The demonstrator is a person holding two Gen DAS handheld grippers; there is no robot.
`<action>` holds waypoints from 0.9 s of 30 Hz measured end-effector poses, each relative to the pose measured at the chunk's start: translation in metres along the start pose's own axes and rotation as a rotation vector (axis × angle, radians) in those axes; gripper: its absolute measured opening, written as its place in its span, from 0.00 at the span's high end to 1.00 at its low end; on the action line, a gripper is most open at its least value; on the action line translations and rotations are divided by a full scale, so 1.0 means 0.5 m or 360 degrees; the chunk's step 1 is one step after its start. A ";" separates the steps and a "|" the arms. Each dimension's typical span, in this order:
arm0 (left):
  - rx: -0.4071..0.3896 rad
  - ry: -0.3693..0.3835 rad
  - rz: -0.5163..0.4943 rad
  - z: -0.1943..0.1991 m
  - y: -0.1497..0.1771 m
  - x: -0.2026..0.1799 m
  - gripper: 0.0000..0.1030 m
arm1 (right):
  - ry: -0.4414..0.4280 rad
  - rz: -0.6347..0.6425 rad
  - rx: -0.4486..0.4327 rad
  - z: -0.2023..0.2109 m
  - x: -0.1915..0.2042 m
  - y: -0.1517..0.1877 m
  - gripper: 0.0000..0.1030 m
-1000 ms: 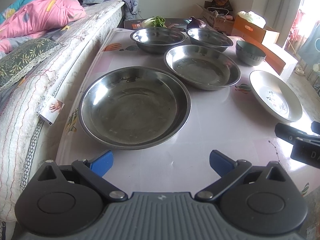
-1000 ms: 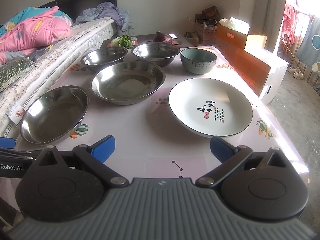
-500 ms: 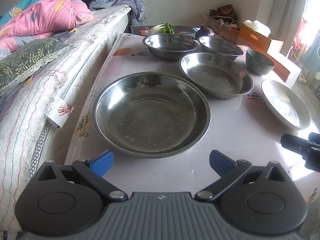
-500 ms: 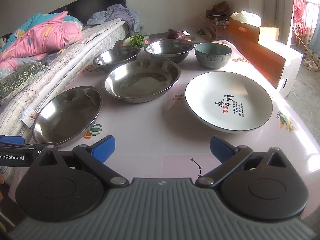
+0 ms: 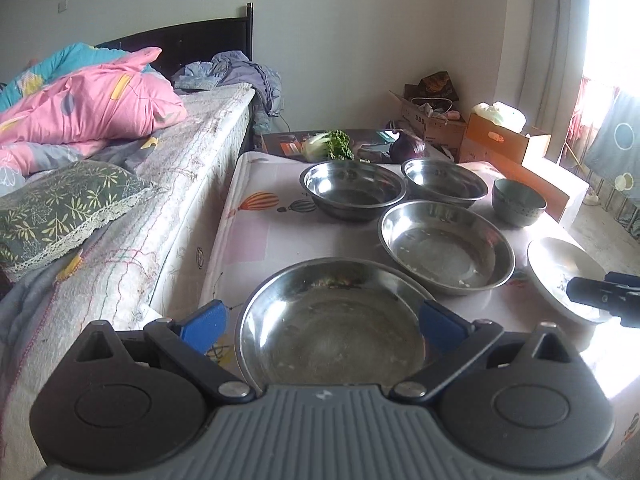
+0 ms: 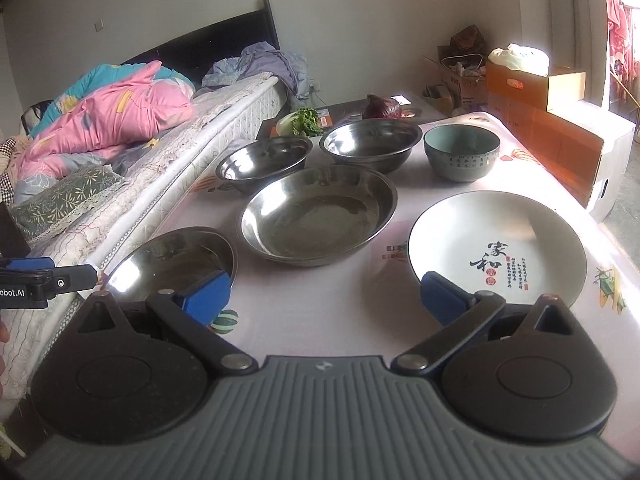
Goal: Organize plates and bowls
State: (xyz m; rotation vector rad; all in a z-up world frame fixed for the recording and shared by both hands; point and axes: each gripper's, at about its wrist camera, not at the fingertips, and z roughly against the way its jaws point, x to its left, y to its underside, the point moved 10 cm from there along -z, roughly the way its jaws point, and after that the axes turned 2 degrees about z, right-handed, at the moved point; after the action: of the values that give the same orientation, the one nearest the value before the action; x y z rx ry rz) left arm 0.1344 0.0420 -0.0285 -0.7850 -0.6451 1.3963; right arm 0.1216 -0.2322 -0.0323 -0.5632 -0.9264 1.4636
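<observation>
Since both tools advanced, left tool (image 5: 322,324) — spread wide — straddles steel plate (image 5: 336,328).

We see daylight flooding from the window (image 5: 612,20) right of the claws, blown out; glare whitens the table (image 6: 612,264); fisheye edges bend.

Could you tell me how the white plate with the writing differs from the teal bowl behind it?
The white plate is wide and shallow; the teal bowl is narrow and deep. The plate bears black and red characters in its middle; the bowl has small script around its outside. Both sit upright and empty on the table.
</observation>
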 end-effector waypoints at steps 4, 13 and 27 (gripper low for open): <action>-0.0080 0.0068 0.0020 -0.039 -0.102 0.015 0.00 | -0.0063 0.0022 -0.0087 -0.035 0.000 -0.105 0.01; 0.0052 0.0031 -0.0018 -0.246 -0.216 0.016 0.00 | -0.0260 0.0014 -0.0014 -0.237 0.026 -0.276 0.03; 0.0448 -0.0173 -0.0096 -0.538 -0.207 0.021 0.46 | -0.0217 -0.0087 0.0489 -0.613 0.040 -0.286 0.57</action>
State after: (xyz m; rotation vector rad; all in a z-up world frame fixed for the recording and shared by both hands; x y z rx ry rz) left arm 0.4114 0.0250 -0.1080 -0.4660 -0.5356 1.4432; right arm 0.4485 -0.1587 -0.0839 -0.2128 -0.7941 1.5721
